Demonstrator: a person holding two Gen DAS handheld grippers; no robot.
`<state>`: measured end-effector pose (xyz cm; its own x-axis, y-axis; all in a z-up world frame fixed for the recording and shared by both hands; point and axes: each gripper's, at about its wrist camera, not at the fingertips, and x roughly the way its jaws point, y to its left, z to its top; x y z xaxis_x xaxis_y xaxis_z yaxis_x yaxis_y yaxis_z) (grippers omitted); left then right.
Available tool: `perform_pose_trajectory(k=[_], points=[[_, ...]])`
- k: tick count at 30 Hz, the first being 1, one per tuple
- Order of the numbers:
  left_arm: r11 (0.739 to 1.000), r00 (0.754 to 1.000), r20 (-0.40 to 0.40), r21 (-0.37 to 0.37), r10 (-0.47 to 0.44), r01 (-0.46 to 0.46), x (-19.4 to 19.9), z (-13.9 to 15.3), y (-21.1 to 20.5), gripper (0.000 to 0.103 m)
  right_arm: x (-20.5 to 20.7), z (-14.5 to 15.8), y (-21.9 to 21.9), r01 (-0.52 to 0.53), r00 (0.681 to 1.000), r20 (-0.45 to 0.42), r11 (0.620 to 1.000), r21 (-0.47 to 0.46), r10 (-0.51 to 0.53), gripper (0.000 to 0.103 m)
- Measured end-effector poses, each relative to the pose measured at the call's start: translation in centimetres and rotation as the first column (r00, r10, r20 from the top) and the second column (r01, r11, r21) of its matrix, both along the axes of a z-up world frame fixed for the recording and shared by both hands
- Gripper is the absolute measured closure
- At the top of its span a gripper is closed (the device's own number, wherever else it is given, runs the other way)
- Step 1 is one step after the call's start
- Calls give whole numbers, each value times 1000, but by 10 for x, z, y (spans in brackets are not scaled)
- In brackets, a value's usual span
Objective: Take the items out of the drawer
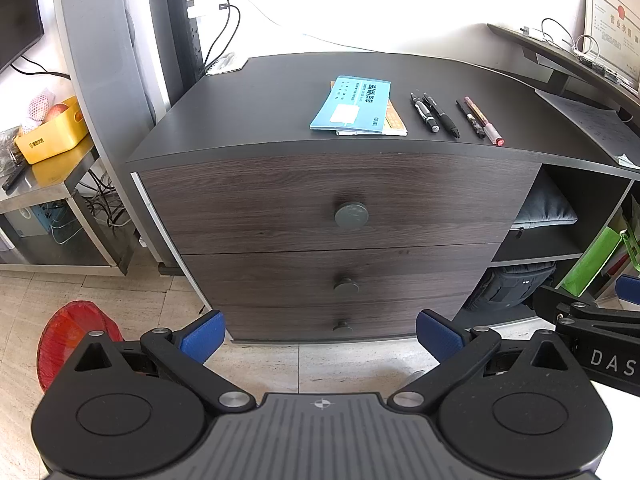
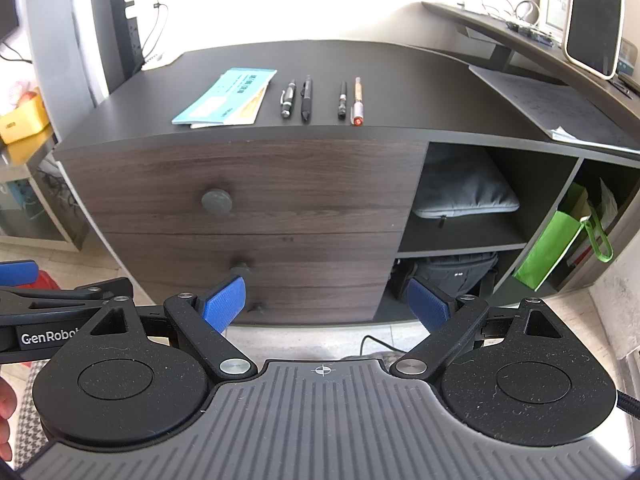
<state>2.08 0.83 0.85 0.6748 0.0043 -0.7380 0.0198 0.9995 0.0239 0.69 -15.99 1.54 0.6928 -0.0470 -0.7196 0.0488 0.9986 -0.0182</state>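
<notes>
A dark wood cabinet has three shut drawers; the top drawer (image 1: 304, 200) carries a round grey knob (image 1: 351, 215), also seen in the right wrist view (image 2: 217, 201). On the cabinet top lie a blue booklet (image 1: 352, 106) (image 2: 224, 98) and several pens (image 1: 456, 118) (image 2: 320, 98). My left gripper (image 1: 318, 334) is open and empty, held back from the drawers at the height of the bottom knob (image 1: 342, 326). My right gripper (image 2: 326, 306) is open and empty, to the right of the left one, facing the drawers' right edge.
Open shelves right of the drawers hold a grey sleeve (image 2: 466, 196), a black bag (image 2: 456, 276) and a green bag (image 2: 550, 248). A metal side table with a yellow bin (image 1: 52, 136) stands to the left. A red basket (image 1: 72, 336) sits on the tiled floor.
</notes>
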Motion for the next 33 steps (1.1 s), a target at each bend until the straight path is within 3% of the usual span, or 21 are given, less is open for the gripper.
perform_pose_trajectory(k=[33], points=[[1000,1000,-5,2,4,-4,-1,-1,0,1,1,0,0,-9,1000,-2,1000,-1,9,11]])
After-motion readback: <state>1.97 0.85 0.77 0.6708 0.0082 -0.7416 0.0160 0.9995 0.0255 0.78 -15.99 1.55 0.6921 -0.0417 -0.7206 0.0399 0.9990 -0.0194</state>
